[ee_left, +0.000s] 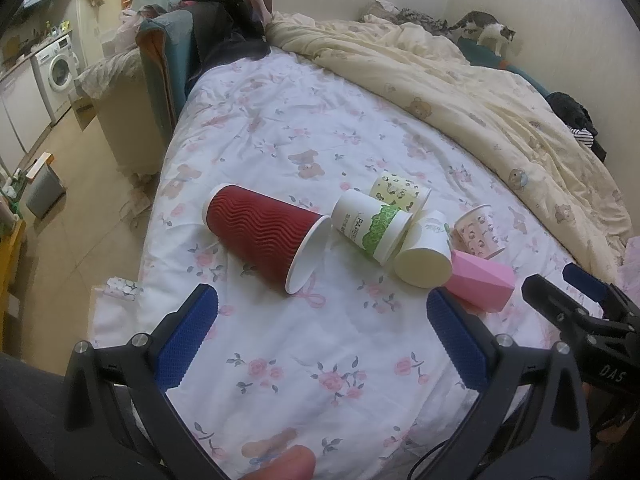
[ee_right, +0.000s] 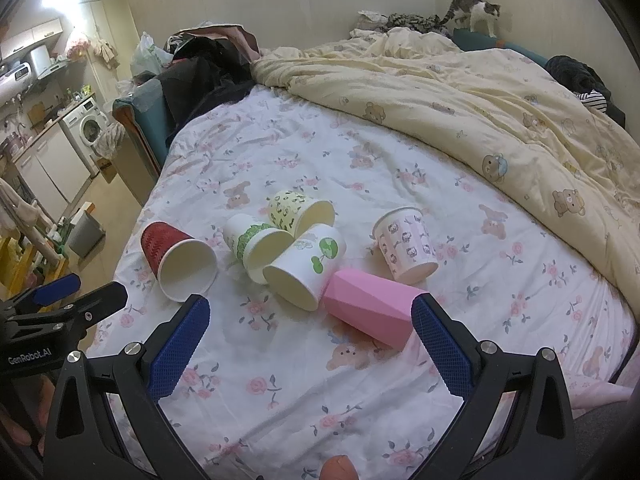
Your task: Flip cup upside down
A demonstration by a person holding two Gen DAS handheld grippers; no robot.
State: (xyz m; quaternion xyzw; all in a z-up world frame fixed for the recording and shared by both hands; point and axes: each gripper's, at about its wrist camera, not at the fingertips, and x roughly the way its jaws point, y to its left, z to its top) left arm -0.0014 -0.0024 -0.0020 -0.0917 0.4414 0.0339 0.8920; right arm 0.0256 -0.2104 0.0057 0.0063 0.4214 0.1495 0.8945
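Several cups lie on their sides on the floral bed sheet (ee_left: 320, 360). A red ribbed cup (ee_left: 264, 236) lies at the left, also in the right wrist view (ee_right: 176, 256). A white cup with a green band (ee_left: 370, 228) (ee_right: 256, 246), a yellow patterned cup (ee_left: 400, 192) (ee_right: 298, 210), a white cup with a green tree (ee_left: 426, 256) (ee_right: 306, 268), a pink faceted cup (ee_left: 480, 280) (ee_right: 372, 306) and a pink cat-print cup (ee_left: 478, 232) (ee_right: 406, 244) lie beside it. My left gripper (ee_left: 322, 308) is open and empty, short of the cups. My right gripper (ee_right: 310, 318) is open and empty, its fingers either side of the pink faceted cup's near end.
A cream quilt (ee_right: 480, 112) covers the bed's far right. A cat (ee_right: 476, 12) stands at the headboard. Dark clothes (ee_left: 224, 28) pile at the far left corner. The bed's left edge drops to the floor, with a bin (ee_left: 44, 188) and a washing machine (ee_left: 58, 68).
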